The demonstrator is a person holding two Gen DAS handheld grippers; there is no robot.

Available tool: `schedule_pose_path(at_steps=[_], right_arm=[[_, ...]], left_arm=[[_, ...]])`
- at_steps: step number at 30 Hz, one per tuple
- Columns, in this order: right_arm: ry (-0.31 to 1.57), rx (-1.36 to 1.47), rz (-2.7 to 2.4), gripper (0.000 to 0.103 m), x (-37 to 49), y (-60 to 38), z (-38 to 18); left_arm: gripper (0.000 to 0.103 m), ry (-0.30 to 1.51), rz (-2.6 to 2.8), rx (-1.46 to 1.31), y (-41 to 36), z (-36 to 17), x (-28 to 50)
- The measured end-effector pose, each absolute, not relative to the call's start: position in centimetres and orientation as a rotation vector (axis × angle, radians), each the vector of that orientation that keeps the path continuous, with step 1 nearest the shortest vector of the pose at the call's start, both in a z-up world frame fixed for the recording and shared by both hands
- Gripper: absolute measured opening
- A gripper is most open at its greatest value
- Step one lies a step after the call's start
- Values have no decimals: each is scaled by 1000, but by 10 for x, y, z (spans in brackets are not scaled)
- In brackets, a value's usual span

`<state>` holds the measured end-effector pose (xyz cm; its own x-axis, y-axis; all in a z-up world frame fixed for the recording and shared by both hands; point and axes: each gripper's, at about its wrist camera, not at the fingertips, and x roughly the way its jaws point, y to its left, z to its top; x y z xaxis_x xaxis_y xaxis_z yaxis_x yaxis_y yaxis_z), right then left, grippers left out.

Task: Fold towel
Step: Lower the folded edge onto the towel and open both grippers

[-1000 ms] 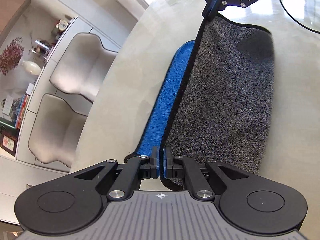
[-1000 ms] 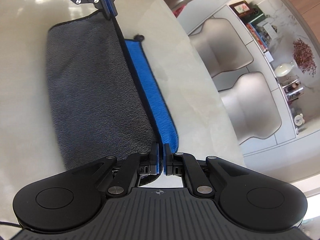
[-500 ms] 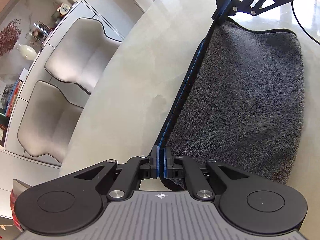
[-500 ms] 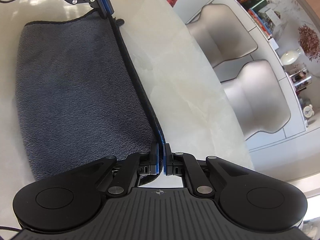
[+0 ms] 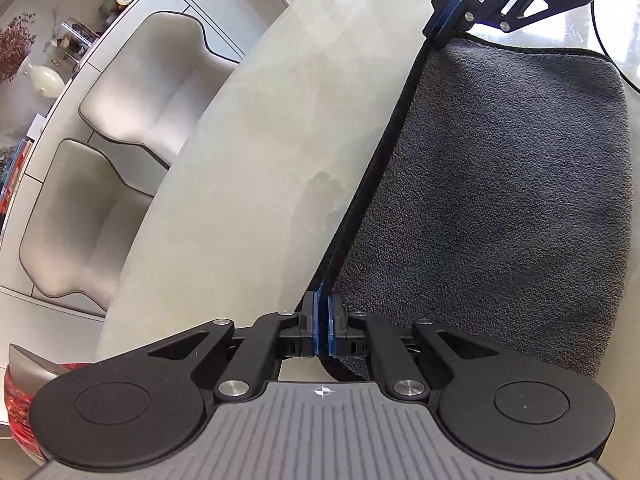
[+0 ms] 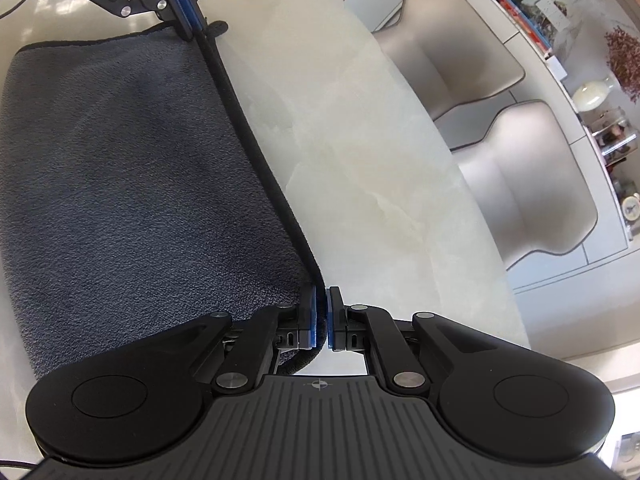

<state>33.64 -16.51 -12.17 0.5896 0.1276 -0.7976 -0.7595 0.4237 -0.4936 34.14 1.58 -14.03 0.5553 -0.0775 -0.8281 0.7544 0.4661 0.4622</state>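
— What's going on over at the table (image 5: 248, 168) now?

— The towel (image 5: 492, 200) is lying flat on it, grey side up. A second ago a strip of its blue underside was showing along the edge facing the chairs (image 5: 132, 128); half a second ago that was down to a thin line, and now it's gone. The top layer has been drawn right over the bottom one, so the edges are looking lined up.

— So the fold is done?

— This fold is pretty much laid, I'd say. What's left is letting go without dragging it, and perhaps folding it again.

— Are the hands letting go?

— It's looking that way on one side. The left gripper (image 5: 321, 330) is pinching the black-bound corner nearest it, pads pressed together on the hem, with the long edge running straight away to the other tool. The right gripper (image 6: 321, 322) has a slim gap opening between its pads where they were shut before, and I can't see cloth in that gap; the corner is sitting against its inner finger and curling underneath.

— And from across?

— Each camera is catching the opposite gripper at the far corner, though I can't tell from there how hard it's biting.
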Motion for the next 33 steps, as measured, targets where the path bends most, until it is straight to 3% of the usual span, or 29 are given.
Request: schedule_pose_path(at_steps=[23,33], right_arm=[[849,-918,595,7,361,-172,-132],[826,-931,500,8,355,-182,-124]], left_arm=[[14,870,-559,901,24,-154,357],[31,800,-489,890,35,-139,331]])
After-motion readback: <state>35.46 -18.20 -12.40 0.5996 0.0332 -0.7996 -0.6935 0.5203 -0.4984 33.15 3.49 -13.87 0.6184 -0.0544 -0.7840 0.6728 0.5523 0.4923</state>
